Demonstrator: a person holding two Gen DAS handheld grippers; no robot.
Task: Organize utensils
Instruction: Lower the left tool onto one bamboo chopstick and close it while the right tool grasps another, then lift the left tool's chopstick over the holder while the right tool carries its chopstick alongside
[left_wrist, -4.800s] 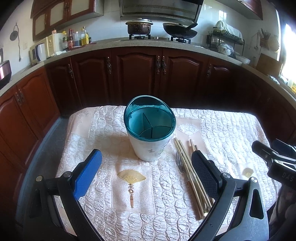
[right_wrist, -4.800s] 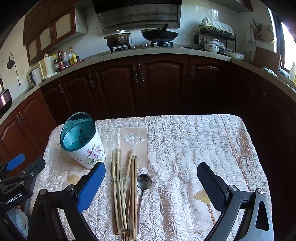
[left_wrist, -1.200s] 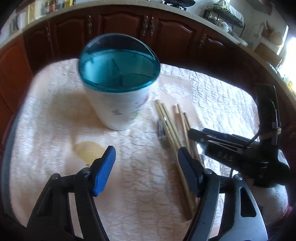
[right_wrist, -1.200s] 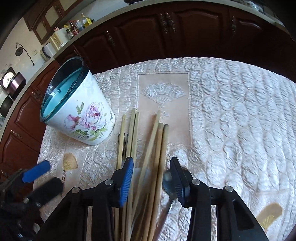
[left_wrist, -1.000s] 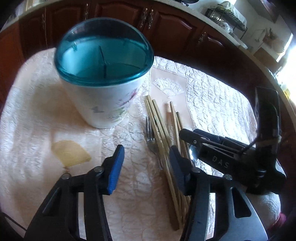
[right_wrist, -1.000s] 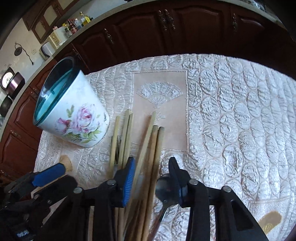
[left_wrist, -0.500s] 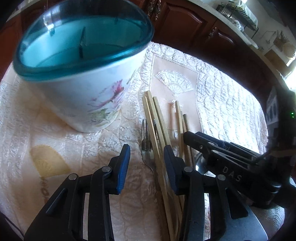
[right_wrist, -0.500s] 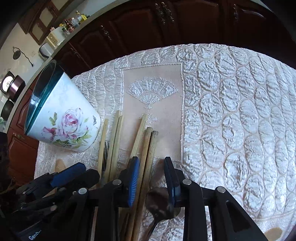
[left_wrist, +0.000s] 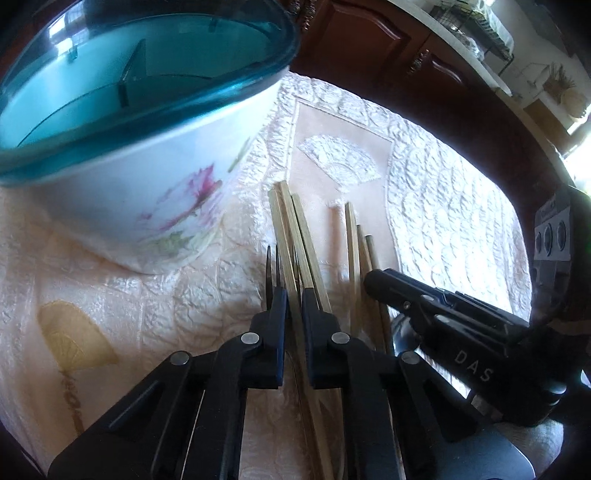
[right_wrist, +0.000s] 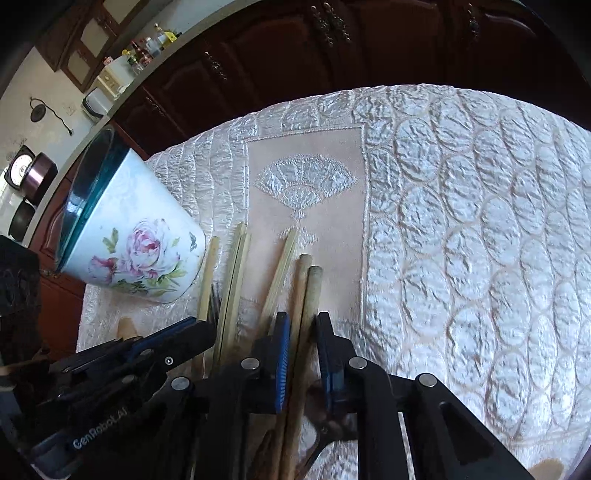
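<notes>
A white floral utensil holder (left_wrist: 122, 173) with a teal divided rim stands on the quilted cloth; it also shows in the right wrist view (right_wrist: 136, 243). Several bamboo chopsticks (left_wrist: 291, 236) and a fork (left_wrist: 271, 266) lie to its right. My left gripper (left_wrist: 293, 299) is shut on the left group of chopsticks, low on the cloth. My right gripper (right_wrist: 300, 323) is shut on two round-ended chopsticks (right_wrist: 308, 288). A spoon (right_wrist: 325, 413) lies partly hidden under the right gripper. Each gripper shows in the other's view, the right one (left_wrist: 424, 314) and the left one (right_wrist: 155, 354).
The quilted white cloth (right_wrist: 461, 240) covers the table, with a fan-pattern panel (right_wrist: 306, 184) beyond the chopsticks. Dark wooden cabinets (right_wrist: 295, 55) run behind the table. The two grippers are close side by side.
Both grippers have dropped lower and moved forward onto the chopsticks, and their jaws have closed from a narrow gap to shut on the sticks.
</notes>
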